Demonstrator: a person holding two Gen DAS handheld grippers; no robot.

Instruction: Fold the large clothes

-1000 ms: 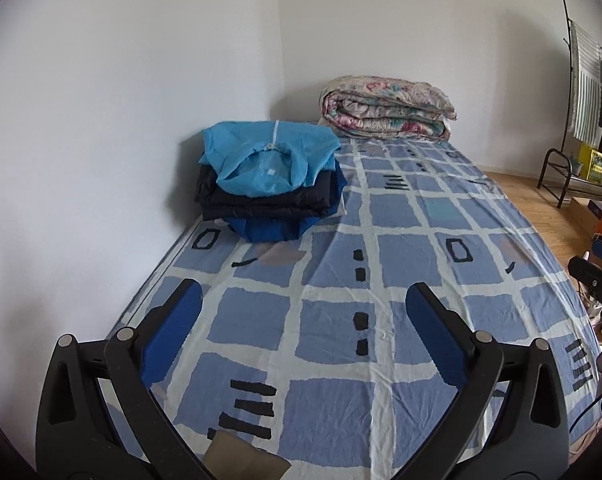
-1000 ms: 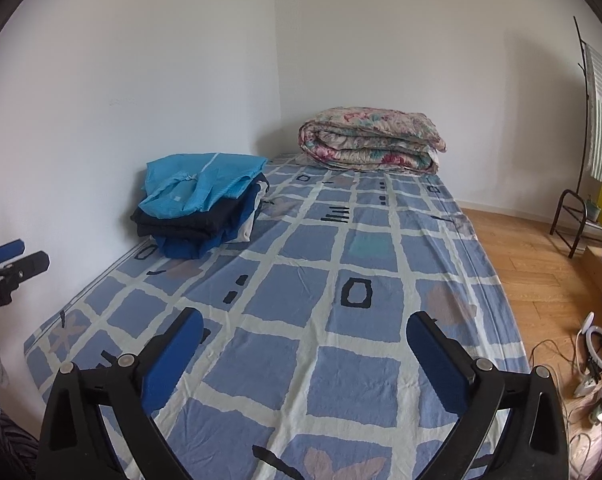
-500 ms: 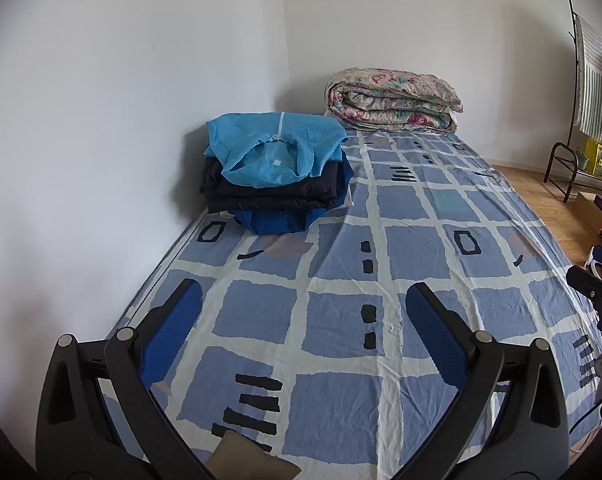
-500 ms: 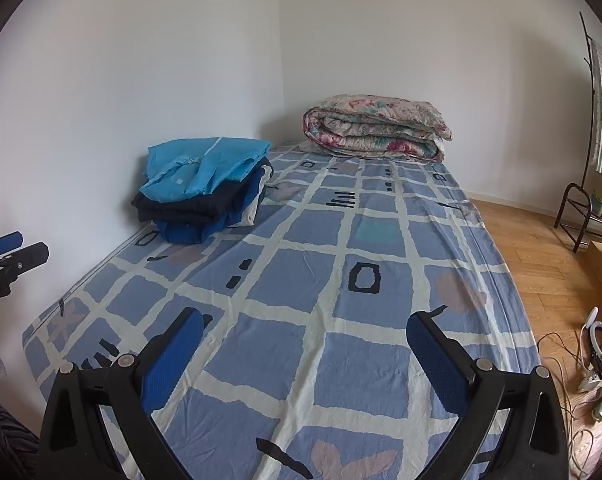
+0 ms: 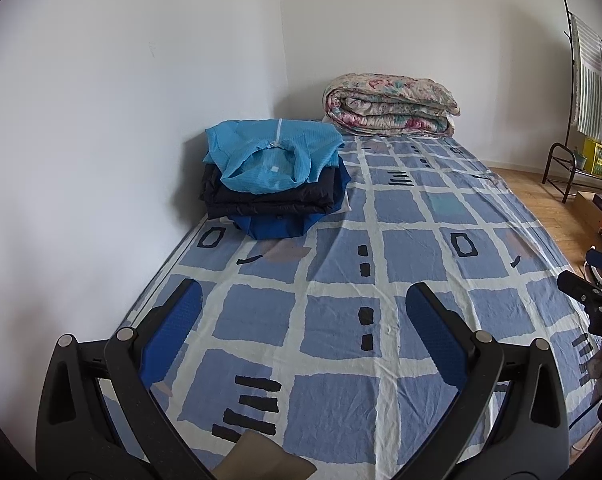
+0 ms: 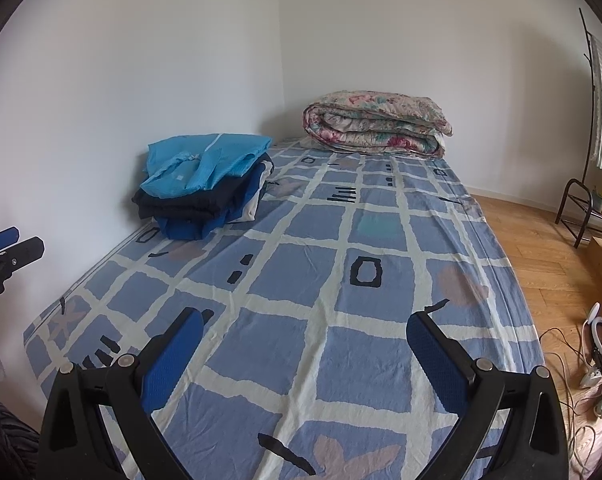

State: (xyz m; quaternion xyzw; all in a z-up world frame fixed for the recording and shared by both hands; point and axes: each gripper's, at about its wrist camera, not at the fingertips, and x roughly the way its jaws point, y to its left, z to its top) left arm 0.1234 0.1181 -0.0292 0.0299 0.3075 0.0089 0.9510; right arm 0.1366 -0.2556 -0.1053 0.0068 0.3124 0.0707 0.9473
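Note:
A stack of folded clothes (image 5: 275, 184) lies on the bed against the left wall: a light blue garment on top, a dark navy one under it, a bright blue one at the bottom. It also shows in the right wrist view (image 6: 205, 188). My left gripper (image 5: 301, 300) is open and empty above the near end of the bed (image 5: 413, 248). My right gripper (image 6: 303, 326) is open and empty over the bed's (image 6: 341, 320) near end. Each gripper shows at the edge of the other's view.
A rolled floral quilt (image 5: 393, 106) lies at the bed's far end, also in the right wrist view (image 6: 377, 122). A clothes rack (image 5: 589, 92) stands right on the wooden floor (image 6: 541, 232). Cables and a ring light (image 6: 601, 340) lie beside the bed.
Both cameras have shifted slightly, so the bed and clothes stack sit a little differently in frame. Both grippers stay open and empty.

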